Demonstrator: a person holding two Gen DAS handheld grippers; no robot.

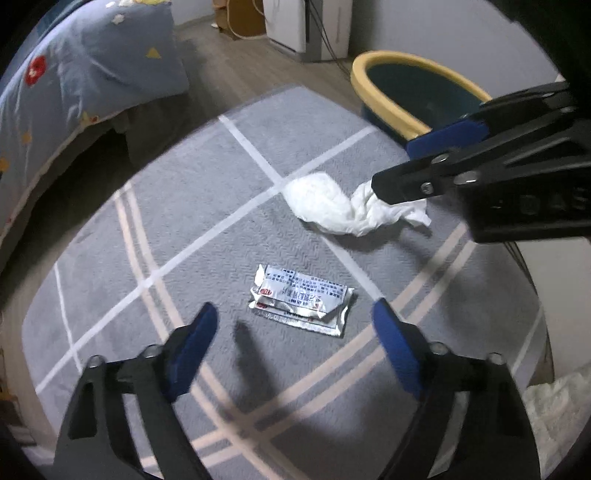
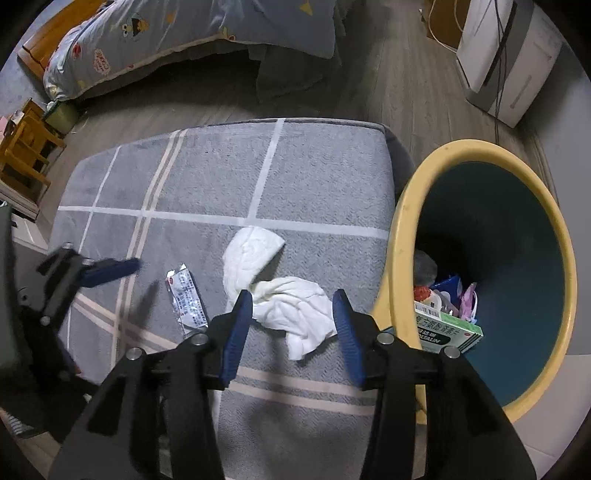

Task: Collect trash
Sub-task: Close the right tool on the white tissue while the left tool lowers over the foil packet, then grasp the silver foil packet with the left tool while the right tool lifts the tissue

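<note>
A crumpled white tissue [image 2: 284, 295] lies on the grey checked rug [image 2: 207, 177]. My right gripper [image 2: 293, 325] is open, its blue pads on either side of the tissue's near end. A silver foil wrapper [image 1: 303, 299] lies flat on the rug; it also shows in the right wrist view [image 2: 186, 299]. My left gripper [image 1: 295, 343] is open and empty, just short of the wrapper. In the left wrist view the right gripper [image 1: 417, 173] reaches in from the right over the tissue [image 1: 332, 205]. The yellow-rimmed bin [image 2: 402, 236] stands at the rug's right edge.
The bin holds a green-and-white box [image 2: 447, 326] and other trash. A bed with a blue quilt [image 2: 192, 26] stands beyond the rug. A white appliance [image 2: 506, 62] with cables is at the far right. Wooden furniture [image 2: 26, 147] stands at the left.
</note>
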